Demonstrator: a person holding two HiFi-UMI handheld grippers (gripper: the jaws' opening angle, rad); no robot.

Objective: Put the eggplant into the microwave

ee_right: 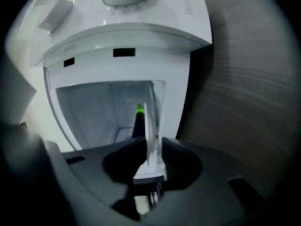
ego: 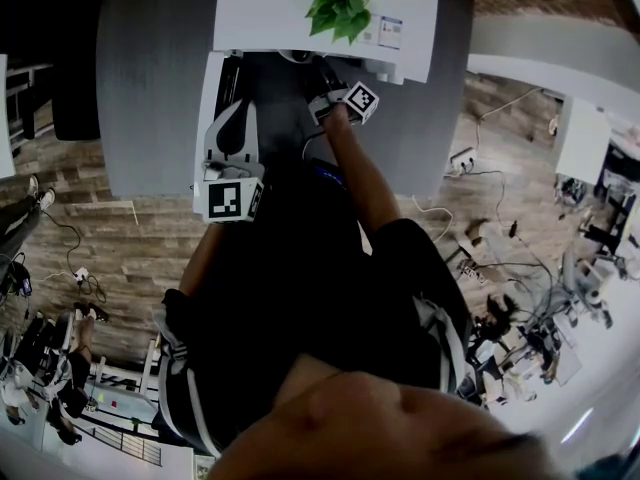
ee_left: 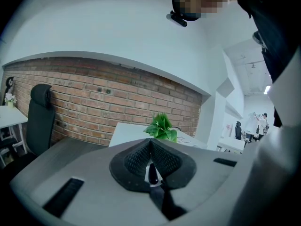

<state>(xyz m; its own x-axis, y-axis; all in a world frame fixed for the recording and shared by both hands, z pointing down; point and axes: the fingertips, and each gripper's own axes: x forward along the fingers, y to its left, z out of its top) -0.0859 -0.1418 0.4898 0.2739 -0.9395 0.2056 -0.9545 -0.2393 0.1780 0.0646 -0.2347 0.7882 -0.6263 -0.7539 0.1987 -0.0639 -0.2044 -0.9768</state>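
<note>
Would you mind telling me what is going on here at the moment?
A person with a gripper in each hand is working at a white microwave on a grey table. The microwave is open, and the dark eggplant with its green tip appears to sit inside the cavity. The right gripper is at the opening, its jaws closed on a thin clear panel, possibly the door's edge, though I can't be sure. The left gripper is nearer the person, jaws together and empty.

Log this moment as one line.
eggplant: inside microwave | door: open, seen edge-on | right gripper: shut on door | left gripper: shut, empty
</note>
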